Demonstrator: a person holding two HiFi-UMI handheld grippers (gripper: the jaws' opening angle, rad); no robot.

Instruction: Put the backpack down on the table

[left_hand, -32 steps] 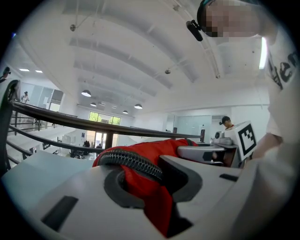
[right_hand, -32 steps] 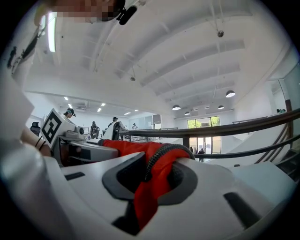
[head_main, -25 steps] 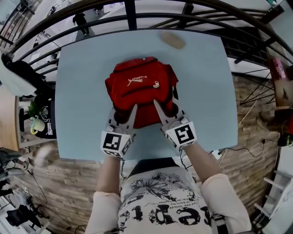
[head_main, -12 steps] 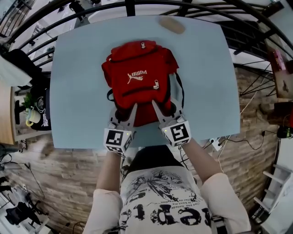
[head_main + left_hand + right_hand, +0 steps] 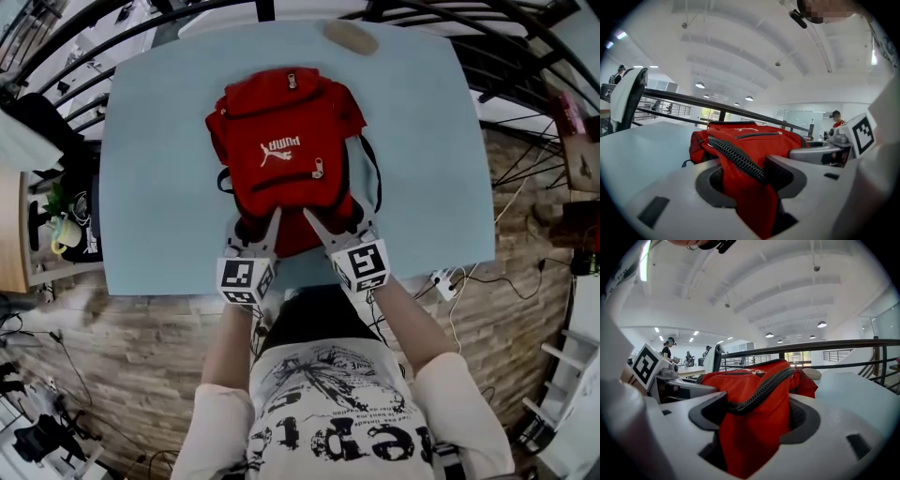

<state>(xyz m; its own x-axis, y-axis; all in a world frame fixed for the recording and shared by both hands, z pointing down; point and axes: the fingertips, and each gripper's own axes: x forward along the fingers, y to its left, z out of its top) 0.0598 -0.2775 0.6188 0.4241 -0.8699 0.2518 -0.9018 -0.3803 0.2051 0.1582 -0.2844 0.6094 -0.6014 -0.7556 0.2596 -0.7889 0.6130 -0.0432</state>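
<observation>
backpack [image 5: 286, 150]: flat on bench [image 5: 159, 187], long axis pointing away from tongs | left tongs [image 5: 255, 225], right tongs [image 5: 333, 220]: side by side at backpack's near edge, equally near; jaws have just been opening, released, backpack edge between them

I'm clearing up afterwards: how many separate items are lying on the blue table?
2. The red backpack lies in the middle of the table, and a tan oval object sits at its far edge. Something small could be hidden under the backpack.
</observation>
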